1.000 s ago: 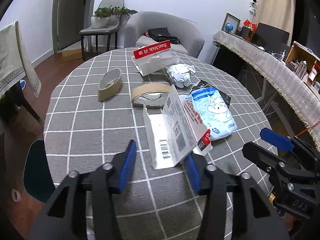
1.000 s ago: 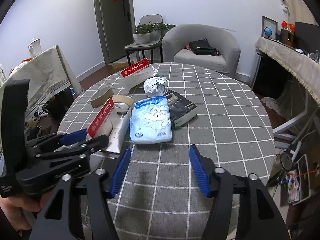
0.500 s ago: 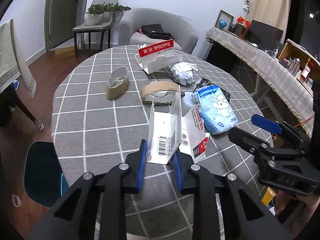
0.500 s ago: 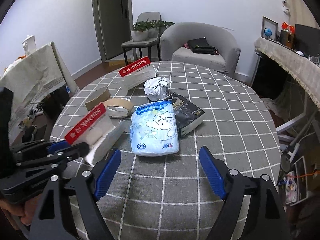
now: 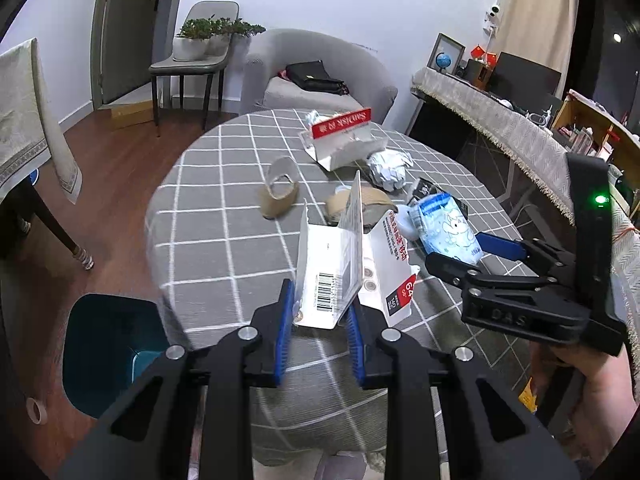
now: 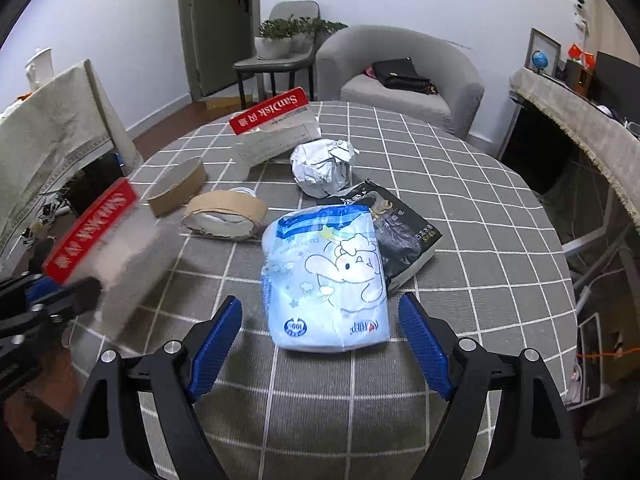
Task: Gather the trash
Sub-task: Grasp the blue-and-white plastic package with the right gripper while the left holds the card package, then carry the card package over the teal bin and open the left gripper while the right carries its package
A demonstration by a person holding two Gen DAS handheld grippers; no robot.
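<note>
Left wrist view: left gripper (image 5: pixel 318 320) clamped on the near edge of an opened white SanDisk card package (image 5: pixel 340 268), jaws having just been closing, package between the pads and raised above the grey checked table (image 5: pixel 208 208). Beyond it, a flattened brown tape ring (image 5: pixel 278 196), a second SanDisk package (image 5: pixel 344 140), a crumpled foil ball (image 5: pixel 388 168). Right gripper (image 5: pixel 466 254) at the right edge, near the blue tissue pack (image 5: pixel 450 232).

Right wrist view: right gripper (image 6: pixel 320 336) spread wide, jaws having just been opening, pads on either side of the near end of the blue tissue pack (image 6: pixel 326 276) without pressing on it. Pack flat on the table, overlapping a black packet (image 6: pixel 400 224). Held package (image 6: pixel 108 240) blurred at left.
</note>
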